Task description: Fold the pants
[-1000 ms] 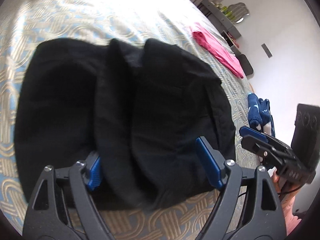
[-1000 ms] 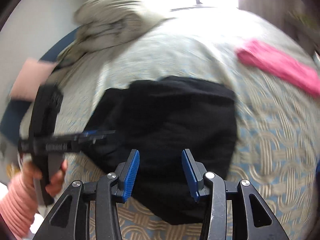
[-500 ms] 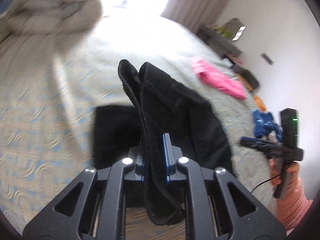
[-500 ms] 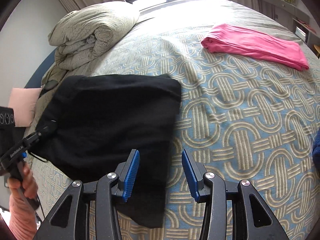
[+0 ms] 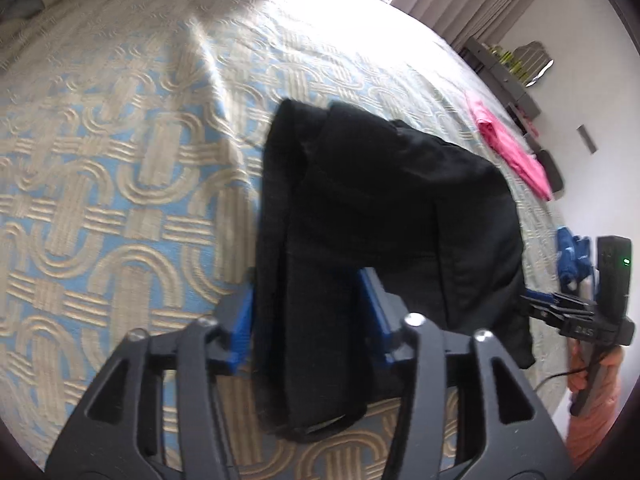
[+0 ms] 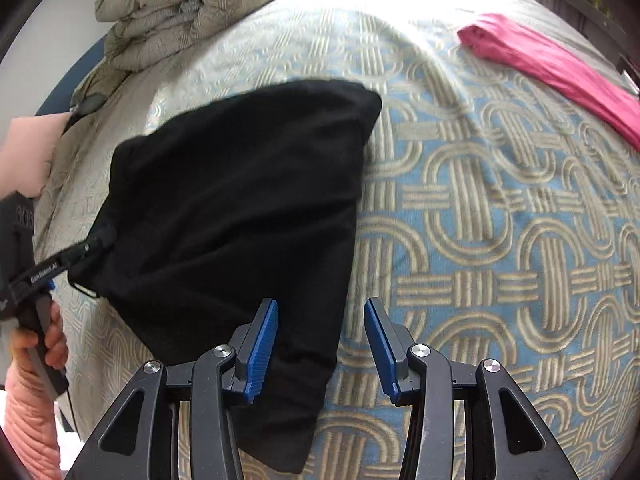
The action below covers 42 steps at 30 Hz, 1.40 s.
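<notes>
Black pants (image 5: 380, 200) lie folded in a bundle on the patterned bedspread (image 5: 120, 184). My left gripper (image 5: 306, 312) points down at their near edge. Its jaws are opening, and a thick fold of black cloth still hangs loosely between the blue pads (image 5: 240, 320). From the right wrist, the pants (image 6: 240, 208) fill the centre left, with the left gripper (image 6: 96, 240) at their left edge. My right gripper (image 6: 320, 344) is open above the pants' near right corner, gripping nothing. It also shows at the right edge of the left wrist view as the right gripper (image 5: 560, 312).
A pink garment (image 6: 552, 68) lies at the far right of the bed, also seen as the pink garment (image 5: 516, 156). A blue garment (image 5: 572, 256) sits near the bed's right edge. A folded duvet (image 6: 188, 8) is piled at the head. A shelf (image 5: 504, 64) stands by the wall.
My left gripper went from open to shut on a fold of the pants, drew it across, and its jaws have now parted. My right gripper stayed open and dropped slightly.
</notes>
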Available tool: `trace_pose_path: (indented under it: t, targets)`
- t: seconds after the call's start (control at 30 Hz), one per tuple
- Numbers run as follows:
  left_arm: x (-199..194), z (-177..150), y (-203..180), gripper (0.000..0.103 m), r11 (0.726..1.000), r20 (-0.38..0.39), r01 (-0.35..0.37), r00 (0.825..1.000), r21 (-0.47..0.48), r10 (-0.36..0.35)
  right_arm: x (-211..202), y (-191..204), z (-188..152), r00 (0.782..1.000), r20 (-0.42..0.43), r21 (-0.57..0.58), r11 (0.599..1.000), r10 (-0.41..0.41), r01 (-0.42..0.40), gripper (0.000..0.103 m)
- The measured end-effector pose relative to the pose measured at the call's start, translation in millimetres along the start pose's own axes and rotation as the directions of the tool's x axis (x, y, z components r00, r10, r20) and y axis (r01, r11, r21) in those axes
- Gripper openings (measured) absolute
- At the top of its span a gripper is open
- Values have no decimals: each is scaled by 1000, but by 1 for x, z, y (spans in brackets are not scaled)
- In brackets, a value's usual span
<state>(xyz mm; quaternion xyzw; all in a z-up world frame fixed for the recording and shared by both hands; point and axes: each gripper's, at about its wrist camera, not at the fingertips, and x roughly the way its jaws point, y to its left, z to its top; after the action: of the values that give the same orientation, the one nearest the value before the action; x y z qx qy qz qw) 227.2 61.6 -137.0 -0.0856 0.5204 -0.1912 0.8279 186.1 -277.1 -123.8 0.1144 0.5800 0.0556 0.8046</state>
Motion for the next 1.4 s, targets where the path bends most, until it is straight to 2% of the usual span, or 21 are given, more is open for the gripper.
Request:
trace_pose_path:
  t: [0.07,0.13,0.2,0.27,0.3,0.37,0.5,0.57,0.77,0.87,0.9,0.93,1.03,1.07,1.1,1.17,1.23,1.27,1.3,1.33,1.4]
  targets:
    - [-17,6,2,53,998,52,-57,997,8,56,-3,-7,-9,998,-19,28,997,65,-65,45]
    - [-33,16,-4,53,998,104,-60,993,14,58,-8,-13,-18,990,-30,48,990,136,-135,45]
    - [-44,34,-25,53,998,120,11,993,65,-19,-11,-19,-30,972,-47,65,972,229,-226,47]
    - [-39,48,-60,56,983,73,62,994,172,-75,-10,-22,-41,953,-67,89,953,296,-290,50]
    - [-32,56,-86,58,966,46,67,996,250,-81,-9,-24,-49,938,-74,111,938,337,-329,50]
    - [-10,65,-135,61,924,18,59,997,377,-71,-7,-27,-56,929,-65,131,926,365,-355,50]
    - [47,79,-213,61,844,-79,77,996,531,-41,-4,-36,-59,924,-21,185,910,382,-372,50]
    - [78,84,-246,61,795,-110,54,994,604,16,-3,-40,-61,917,-13,215,897,398,-386,49]
    - [127,76,-286,61,680,-160,11,975,733,157,-11,-44,-65,907,21,213,885,420,-415,48]
    - [133,72,-288,60,663,-185,26,968,748,171,-13,-49,-65,901,31,218,877,432,-428,48]
    - [134,72,-288,51,661,-190,28,966,750,174,-13,-52,-65,899,35,223,873,437,-433,48]
    - [135,71,-288,32,651,-186,22,965,759,184,-11,-53,-64,896,40,231,868,443,-440,47]
    - [141,68,-291,18,614,-173,15,965,789,199,-6,-58,-62,897,40,262,862,440,-434,30]
    - [140,67,-292,17,606,-161,6,966,795,201,-3,-58,-61,899,38,273,861,436,-429,16]
    - [140,68,-293,15,609,-148,-3,969,793,199,-1,-60,-61,898,43,289,855,437,-430,12]
    - [134,78,-291,14,638,-121,-20,977,770,176,-3,-60,-63,903,68,296,856,425,-425,8]
    - [132,96,-282,13,696,-129,-13,980,717,150,-13,-56,-66,911,87,272,870,403,-411,7]
    - [136,111,-273,5,738,-102,-62,979,672,174,-19,-54,-70,912,96,260,875,398,-409,6]
    - [139,120,-267,0,749,-47,-142,973,647,225,-26,-53,-72,914,101,250,879,393,-406,6]
    - [141,133,-257,0,772,-24,-188,967,607,254,-27,-51,-75,918,78,242,886,388,-395,6]
    - [138,147,-246,0,825,-64,-143,975,547,211,-15,-48,-83,931,8,253,900,364,-354,6]
